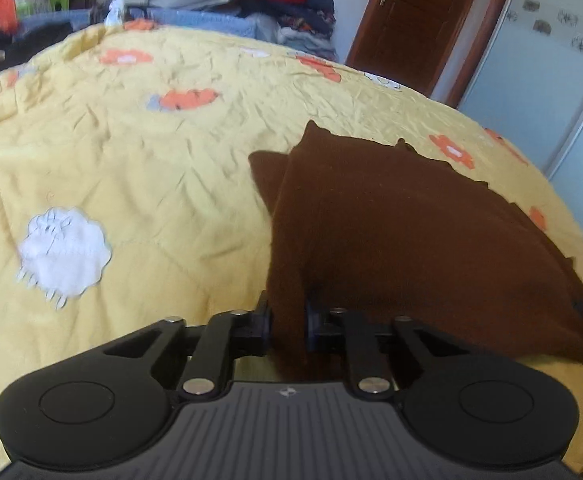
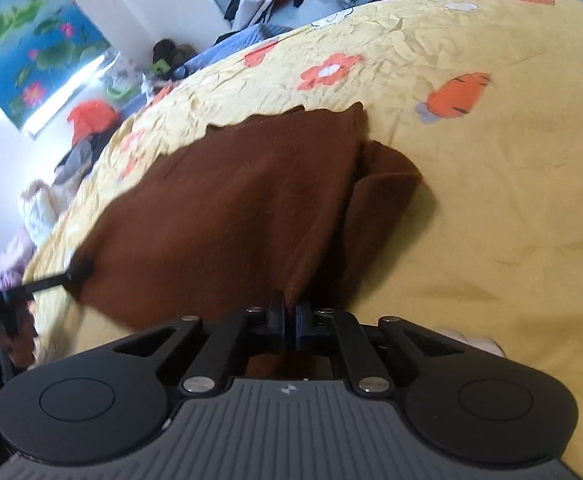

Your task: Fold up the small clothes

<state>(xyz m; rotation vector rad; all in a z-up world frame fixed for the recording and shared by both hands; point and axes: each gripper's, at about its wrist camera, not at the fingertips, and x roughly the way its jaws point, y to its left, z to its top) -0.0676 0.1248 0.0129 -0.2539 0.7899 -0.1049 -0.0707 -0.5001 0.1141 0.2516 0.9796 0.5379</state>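
I judge the fold about half done: the brown garment lies doubled on the yellow bedspread, stretching ahead of both claws, with at least one more fold left. My left claw is clenched on its near corner, my right claw pinched tight on the other, both held low and level at the near edge.

The bed wore a crumpled yellow quilt printed with orange flowers and a white sheep patch, left of the left claw. A brown garment lay on it, spreading ahead of that claw and rightward.
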